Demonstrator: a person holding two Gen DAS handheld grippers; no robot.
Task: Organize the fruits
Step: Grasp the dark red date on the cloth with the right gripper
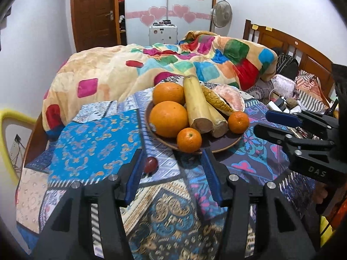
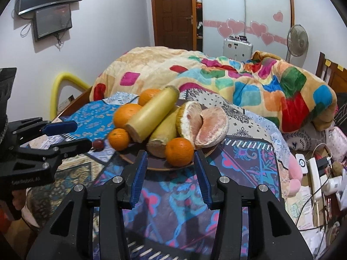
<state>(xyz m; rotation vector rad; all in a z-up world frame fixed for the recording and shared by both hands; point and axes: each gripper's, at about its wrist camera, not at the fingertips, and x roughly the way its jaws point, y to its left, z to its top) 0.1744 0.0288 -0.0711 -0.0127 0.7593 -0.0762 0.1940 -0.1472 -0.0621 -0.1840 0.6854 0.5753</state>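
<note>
A brown plate (image 1: 223,145) (image 2: 160,166) on the patterned bedspread holds two large oranges (image 1: 168,118) (image 2: 126,114), two small tangerines (image 1: 189,139) (image 2: 179,151), two pale yellow cut stalks (image 1: 196,104) (image 2: 151,112) and peeled pomelo pieces (image 1: 229,96) (image 2: 208,123). A small red fruit (image 1: 150,164) (image 2: 98,144) lies on the cloth off the plate. My left gripper (image 1: 172,162) (image 2: 71,135) is open and empty, with the red fruit by its left finger. My right gripper (image 2: 170,165) (image 1: 263,123) is open and empty, just short of the front tangerine.
A crumpled colourful blanket (image 1: 151,69) (image 2: 238,80) lies behind the plate. A wooden headboard (image 1: 288,45), clothes, a power strip (image 2: 314,177) and cables crowd the right side. A yellow chair frame (image 1: 6,119) stands at the left.
</note>
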